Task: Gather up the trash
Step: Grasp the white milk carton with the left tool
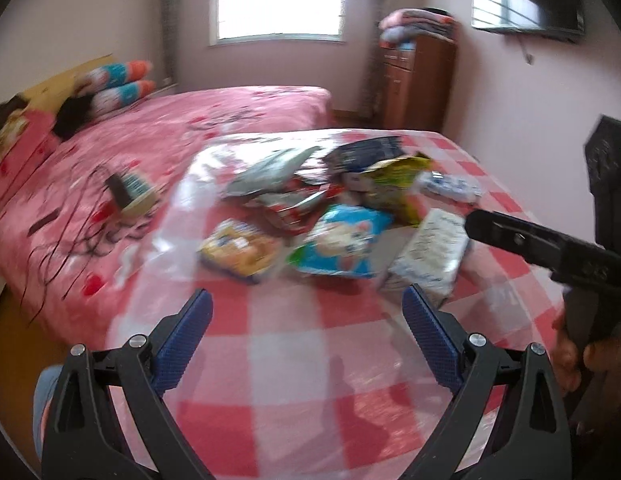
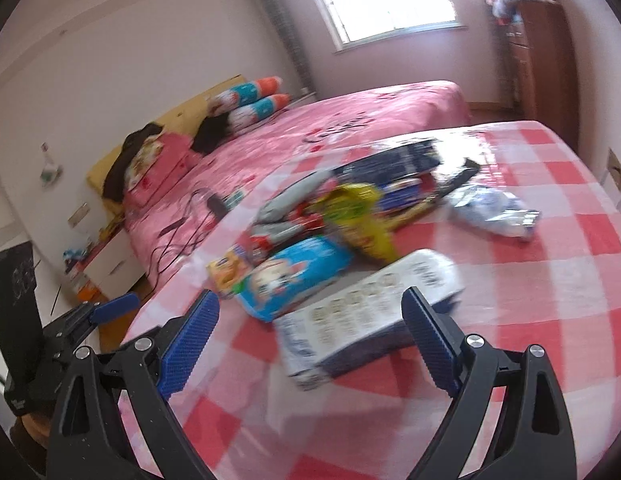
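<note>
Both views motion-blurred, wrapper prints unreadable. Trash pile (image 1: 334, 208) sits mid checked table (image 1: 294, 360), around 12 o'clock of the left gripper (image 1: 308, 316), whose blue fingers are spread wide, holding nothing. Right gripper (image 2: 310, 320) also gapes empty, fingers straddling the near end of the white printed packet (image 2: 370, 312); contact unclear. Packet's long axis runs 7 to 1 o'clock. Blue snack bag (image 2: 294, 276) lies just beside it at 10 o'clock. Hand (image 1: 570, 356) at frame edge, cropped, grips the right tool's handle

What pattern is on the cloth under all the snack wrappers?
Red and white checks. The checked tablecloth shows best in the right wrist view, spreading under the pile of snack wrappers.
</note>
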A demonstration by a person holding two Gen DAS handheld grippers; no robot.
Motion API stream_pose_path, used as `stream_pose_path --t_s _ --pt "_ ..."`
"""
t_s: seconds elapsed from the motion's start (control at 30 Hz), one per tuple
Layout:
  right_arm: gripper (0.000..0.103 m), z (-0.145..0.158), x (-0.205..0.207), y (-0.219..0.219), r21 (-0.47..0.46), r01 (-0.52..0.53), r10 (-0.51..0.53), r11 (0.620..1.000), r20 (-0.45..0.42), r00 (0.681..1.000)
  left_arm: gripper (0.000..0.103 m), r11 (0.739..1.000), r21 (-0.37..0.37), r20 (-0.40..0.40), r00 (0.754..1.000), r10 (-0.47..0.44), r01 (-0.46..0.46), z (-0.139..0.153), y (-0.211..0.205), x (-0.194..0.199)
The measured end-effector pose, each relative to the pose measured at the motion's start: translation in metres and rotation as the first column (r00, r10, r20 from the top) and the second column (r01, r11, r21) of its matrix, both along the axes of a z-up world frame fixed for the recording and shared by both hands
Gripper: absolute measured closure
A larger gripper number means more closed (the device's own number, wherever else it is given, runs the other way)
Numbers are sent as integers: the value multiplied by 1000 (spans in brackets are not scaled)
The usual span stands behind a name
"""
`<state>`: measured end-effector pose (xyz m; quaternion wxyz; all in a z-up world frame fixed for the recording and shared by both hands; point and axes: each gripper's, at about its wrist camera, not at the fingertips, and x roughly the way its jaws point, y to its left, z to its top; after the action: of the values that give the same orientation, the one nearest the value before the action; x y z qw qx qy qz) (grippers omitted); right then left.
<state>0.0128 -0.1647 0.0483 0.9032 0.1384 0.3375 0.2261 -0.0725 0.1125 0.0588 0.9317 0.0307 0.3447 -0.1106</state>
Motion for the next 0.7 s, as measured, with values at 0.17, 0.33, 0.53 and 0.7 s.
stream_pose_path --t_s 0.17,0.33,0.53,0.7 --pt "12 -2 9 -29 -28 61 -61 998 -15 998 7 991 26 -3 991 -130 130 -2 -40 9" --pt "12 -9 16 -49 -26 100 -102 995 -53 993 7 967 69 -17 970 -244 244 -7 -72 19" --pt "12 -14 24 -57 -3 105 -104 995 -69 992 7 939 100 -64 944 -323 329 -19 -101 41" --pt "12 -18 26 -64 5 118 -117 993 -81 990 7 923 78 -103 924 -369 377 -26 -116 58"
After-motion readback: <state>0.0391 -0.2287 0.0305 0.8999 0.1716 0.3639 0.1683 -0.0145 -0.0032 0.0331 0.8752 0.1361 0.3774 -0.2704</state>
